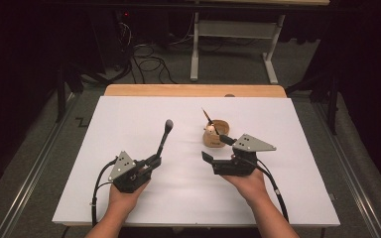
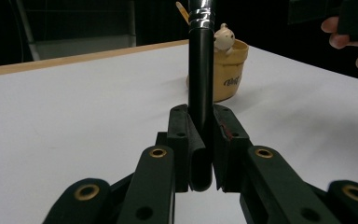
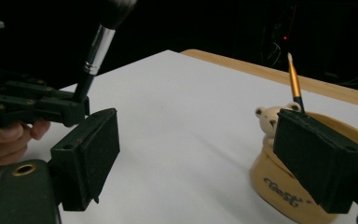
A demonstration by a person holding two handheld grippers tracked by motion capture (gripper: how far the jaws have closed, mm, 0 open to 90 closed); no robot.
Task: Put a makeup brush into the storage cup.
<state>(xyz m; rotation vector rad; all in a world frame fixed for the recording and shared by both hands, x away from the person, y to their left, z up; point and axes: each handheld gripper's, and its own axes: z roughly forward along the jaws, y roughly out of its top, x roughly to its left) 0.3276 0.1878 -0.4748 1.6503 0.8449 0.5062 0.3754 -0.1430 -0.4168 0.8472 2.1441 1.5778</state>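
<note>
Bristles of the makeup brush (image 1: 168, 124) run off the top edge in my left gripper view, so I see just its black handle pinched in my left gripper (image 1: 155, 159), raised over the white table (image 1: 129, 119). My right gripper (image 1: 218, 148) stands spread, nothing between its pads, one jaw covering part of the bear-trimmed cup (image 3: 279, 186) with 1 thin paintbrush (image 3: 294, 84).

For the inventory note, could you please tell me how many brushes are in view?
2. A black-handled makeup brush is clamped upright in the left gripper; a thin orange-handled brush stands in the yellow bear pot. The pot's inside may hide more.
</note>
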